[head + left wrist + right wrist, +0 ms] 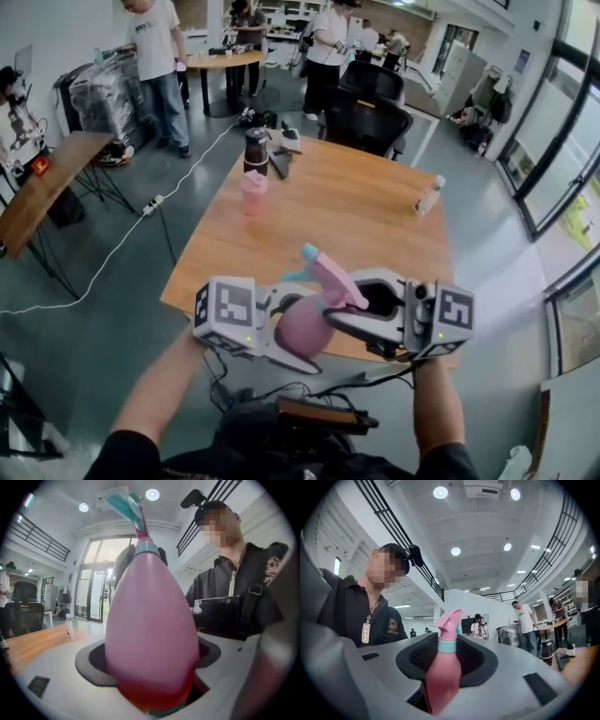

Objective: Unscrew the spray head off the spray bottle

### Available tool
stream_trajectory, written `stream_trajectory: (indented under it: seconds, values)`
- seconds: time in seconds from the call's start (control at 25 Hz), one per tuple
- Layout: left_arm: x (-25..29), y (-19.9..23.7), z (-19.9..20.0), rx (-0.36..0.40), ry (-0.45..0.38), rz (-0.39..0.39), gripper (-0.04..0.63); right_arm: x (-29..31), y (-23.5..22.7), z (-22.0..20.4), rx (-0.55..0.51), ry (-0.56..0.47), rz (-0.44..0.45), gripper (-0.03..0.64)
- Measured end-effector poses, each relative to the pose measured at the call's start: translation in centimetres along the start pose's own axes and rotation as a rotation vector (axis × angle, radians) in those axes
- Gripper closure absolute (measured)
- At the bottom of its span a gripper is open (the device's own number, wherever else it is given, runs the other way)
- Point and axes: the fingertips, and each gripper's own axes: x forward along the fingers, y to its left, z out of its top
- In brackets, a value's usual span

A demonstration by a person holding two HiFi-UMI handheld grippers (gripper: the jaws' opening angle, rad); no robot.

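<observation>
I hold a pink spray bottle (pixel 302 330) in the air over the near edge of the wooden table (pixel 356 206). My left gripper (pixel 298 345) is shut on its wide lower body, which fills the left gripper view as a pink egg shape (pixel 150 620) pinched between the dark pads. My right gripper (pixel 349 314) comes in from the right. Its jaws are closed round the narrow neck just under the teal collar (pixel 449 645). The pink spray head (pixel 450 620) sticks out past the pads and points up and left in the head view (pixel 330 277). It still sits on the collar.
On the far side of the table stand a pink cup (pixel 254 192), a dark flask (pixel 256 150) and a small clear bottle (pixel 428 195). Black chairs (pixel 370 117) stand behind it. Several people stand at the back. A white cable (pixel 122 244) runs over the floor at the left.
</observation>
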Motion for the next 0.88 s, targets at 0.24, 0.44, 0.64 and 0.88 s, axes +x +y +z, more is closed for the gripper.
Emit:
stream_trajectory:
  seconds: [0.24, 0.44, 0.64, 0.88]
  values:
    - [-0.9, 5.6, -0.6, -0.074, -0.013, 0.343, 0.141, -0.8, -4.0, 0.0, -0.053, -0.009, -0.290, 0.434]
    - [-3.0, 10.5, -3.2, -0.168, 0.056, 0.691, 0.141, -2.4, -7.8, -0.8, 0.015, -0.021, -0.550, 0.410]
    - [-3.6, 12.7, -4.9, -0.170, 0.126, 0.851, 0.141, -2.0, -10.1, -2.4, 0.079, 0.014, -0.719, 0.410]
    - [-3.3, 13.4, -5.6, -0.142, 0.173, 0.924, 0.141, -1.6, -10.4, -2.9, 0.145, -0.016, -0.743, 0.433]
